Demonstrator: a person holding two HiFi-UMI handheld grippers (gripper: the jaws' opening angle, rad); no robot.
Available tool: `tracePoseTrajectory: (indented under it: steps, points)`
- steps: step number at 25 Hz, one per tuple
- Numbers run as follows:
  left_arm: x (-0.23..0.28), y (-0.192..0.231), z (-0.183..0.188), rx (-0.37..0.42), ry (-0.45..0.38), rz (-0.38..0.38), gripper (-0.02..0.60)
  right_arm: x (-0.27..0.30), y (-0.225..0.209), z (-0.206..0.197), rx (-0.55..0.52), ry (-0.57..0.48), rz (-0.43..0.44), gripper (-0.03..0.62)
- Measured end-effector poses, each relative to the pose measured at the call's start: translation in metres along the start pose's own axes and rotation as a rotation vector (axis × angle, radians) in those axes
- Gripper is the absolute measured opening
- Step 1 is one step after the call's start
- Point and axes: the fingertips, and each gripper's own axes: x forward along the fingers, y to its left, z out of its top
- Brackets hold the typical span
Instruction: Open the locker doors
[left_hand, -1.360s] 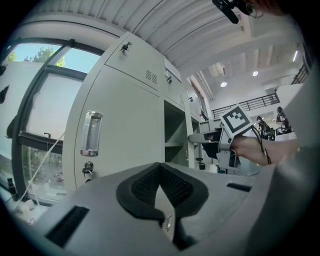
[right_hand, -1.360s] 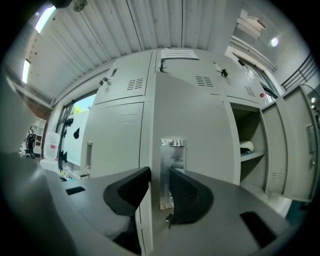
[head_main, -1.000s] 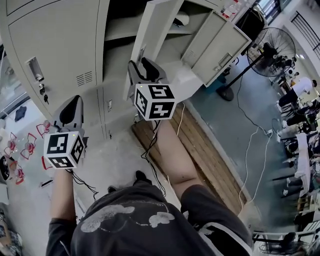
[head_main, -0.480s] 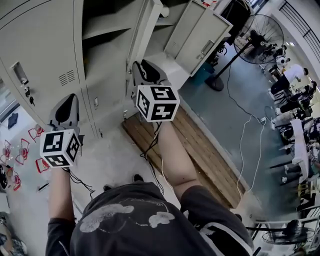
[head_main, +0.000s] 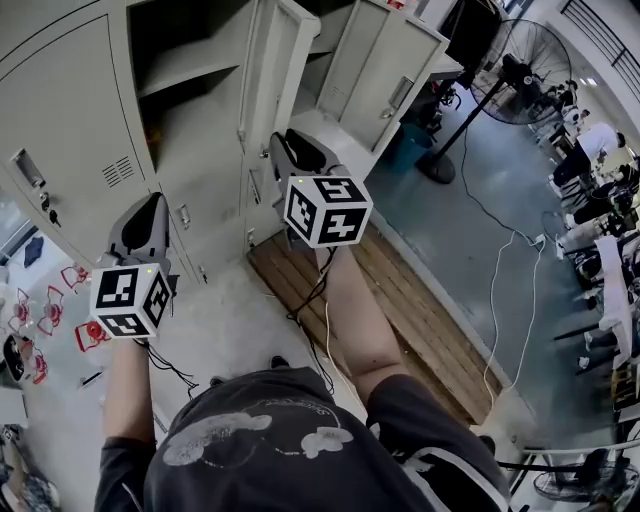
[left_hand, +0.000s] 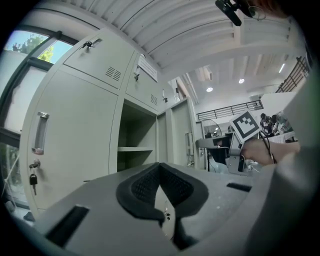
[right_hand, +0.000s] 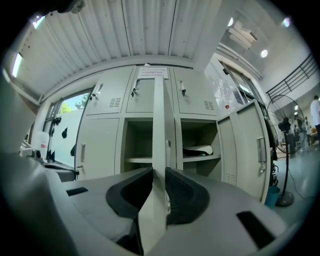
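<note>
Standing swung out from the locker bank, the middle locker door (right_hand: 159, 115) is pinched at its free edge by the right gripper (right_hand: 159, 175), whose jaws have just been closing on it. The left gripper (left_hand: 161, 172) is held near the closed left door (left_hand: 75, 140), jaws pressed together on nothing. The right-hand door (right_hand: 250, 145) is found open.
</note>
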Motion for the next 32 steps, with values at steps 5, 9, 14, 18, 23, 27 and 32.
tracePoseTrajectory:
  steps: [5, 9, 14, 18, 23, 27, 32]
  points:
    - [0.013, -0.019, 0.004, -0.004, -0.01, 0.014, 0.008, -0.006, -0.023, 0.0, 0.013, -0.013, 0.025, 0.098]
    - [0.025, -0.032, 0.001, -0.009, 0.0, 0.024, 0.008, -0.01, -0.045, 0.001, 0.023, -0.028, 0.05, 0.098]
    - [0.042, -0.048, -0.003, -0.011, 0.009, 0.036, 0.008, -0.013, -0.072, 0.002, 0.049, -0.055, 0.109, 0.097]
    - [0.056, -0.057, -0.008, -0.011, 0.013, 0.045, 0.008, -0.012, -0.09, -0.001, 0.061, -0.07, 0.133, 0.098]
    - [0.071, -0.072, -0.007, -0.006, 0.014, 0.056, 0.008, -0.012, -0.106, -0.001, 0.077, -0.084, 0.16, 0.097]
    - [0.077, -0.08, -0.009, -0.009, 0.017, 0.078, 0.008, -0.012, -0.114, 0.0, 0.088, -0.092, 0.175, 0.097]
    - [0.074, -0.082, -0.011, -0.016, 0.021, 0.126, 0.008, -0.012, -0.116, 0.001, 0.077, -0.111, 0.185, 0.098]
